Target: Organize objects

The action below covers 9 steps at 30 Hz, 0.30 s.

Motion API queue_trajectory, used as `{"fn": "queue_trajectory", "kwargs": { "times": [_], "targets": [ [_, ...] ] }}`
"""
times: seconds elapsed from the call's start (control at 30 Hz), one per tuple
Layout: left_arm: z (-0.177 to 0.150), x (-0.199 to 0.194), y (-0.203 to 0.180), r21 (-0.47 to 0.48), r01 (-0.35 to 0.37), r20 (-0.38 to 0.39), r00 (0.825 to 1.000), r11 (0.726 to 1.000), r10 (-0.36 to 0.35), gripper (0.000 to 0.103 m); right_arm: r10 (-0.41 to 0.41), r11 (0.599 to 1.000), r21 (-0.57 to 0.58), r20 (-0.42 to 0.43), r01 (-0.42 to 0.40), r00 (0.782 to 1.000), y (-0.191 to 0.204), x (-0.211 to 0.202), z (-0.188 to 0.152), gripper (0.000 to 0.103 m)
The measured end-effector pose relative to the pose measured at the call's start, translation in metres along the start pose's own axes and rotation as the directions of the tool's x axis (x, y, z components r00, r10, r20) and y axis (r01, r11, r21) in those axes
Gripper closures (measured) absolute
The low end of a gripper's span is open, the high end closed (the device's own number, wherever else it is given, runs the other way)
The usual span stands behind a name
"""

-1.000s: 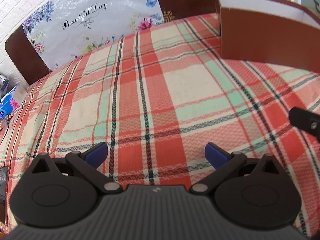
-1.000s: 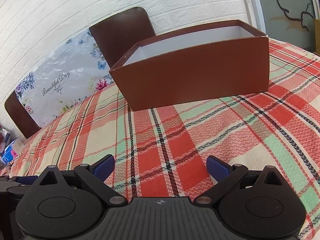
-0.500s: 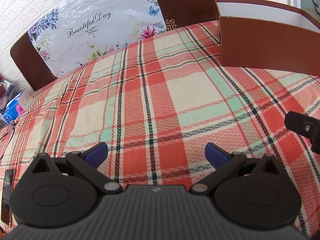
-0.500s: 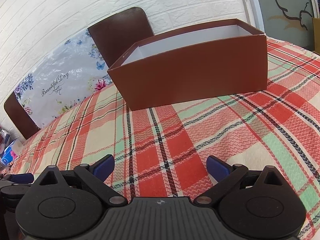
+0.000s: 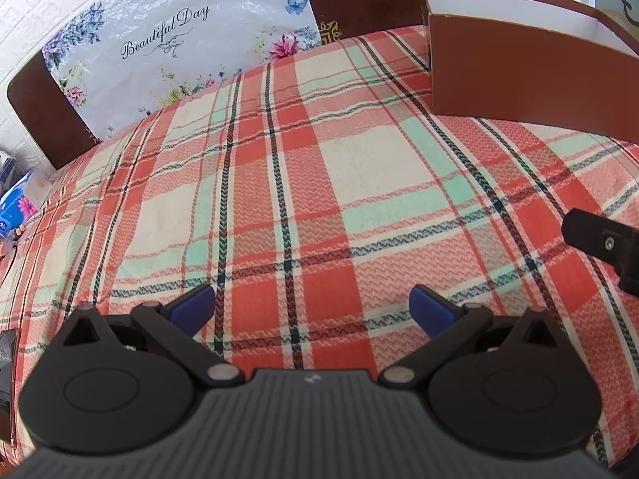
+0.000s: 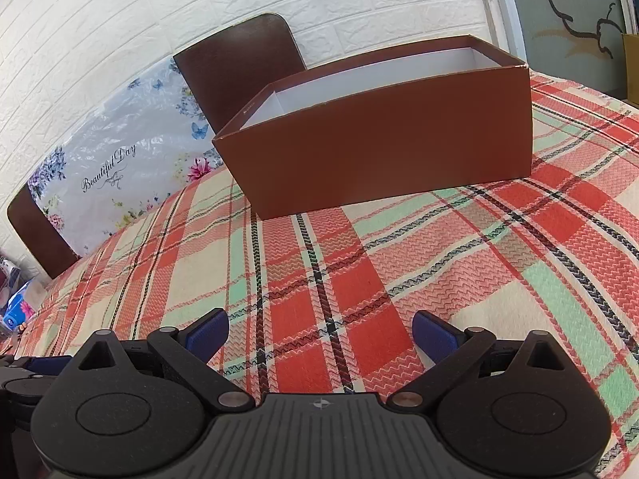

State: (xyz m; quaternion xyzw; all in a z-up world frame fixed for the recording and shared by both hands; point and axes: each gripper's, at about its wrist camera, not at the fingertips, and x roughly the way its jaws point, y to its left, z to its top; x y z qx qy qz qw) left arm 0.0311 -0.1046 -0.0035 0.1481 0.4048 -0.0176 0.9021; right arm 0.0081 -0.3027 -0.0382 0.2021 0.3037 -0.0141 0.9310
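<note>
An open brown cardboard box (image 6: 391, 143) with a white inside stands on the plaid tablecloth (image 6: 319, 279), ahead of my right gripper (image 6: 319, 337); what lies in it is hidden. The box also shows at the upper right of the left wrist view (image 5: 531, 76). My right gripper is open and empty, low over the cloth. My left gripper (image 5: 313, 311) is open and empty over the bare cloth (image 5: 319, 199). Part of the right gripper shows at the right edge of the left wrist view (image 5: 603, 243).
Two brown chair backs (image 6: 239, 68) stand behind the table against a white brick wall. A floral plastic bag (image 5: 179, 40) reading "Beautiful Day" leans between them. A blue tissue pack (image 5: 16, 207) lies at the table's far left edge. A dark flat object (image 5: 6, 359) lies at the left.
Both views have shifted only slightly; the left gripper tilted a little and the box drifted in the right view. Both grippers stay open and empty.
</note>
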Motion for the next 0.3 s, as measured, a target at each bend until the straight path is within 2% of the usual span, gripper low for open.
{"fn": "queue_trajectory", "kwargs": {
  "times": [0.2, 0.3],
  "targets": [
    [-0.0008, 0.0009, 0.0010, -0.002, 0.007, -0.001, 1.000, 1.000, -0.007, 0.000, -0.004, 1.000, -0.007, 0.000, 0.004, 1.000, 0.0007, 0.0014, -0.0015, 0.004],
    [-0.0010, -0.0009, 0.0025, -0.012, 0.044, 0.007, 0.999, 0.999, -0.044, 0.000, -0.014, 1.000, -0.020, 0.007, 0.014, 1.000, 0.0047, 0.0003, -0.0030, 0.004]
  ]
}}
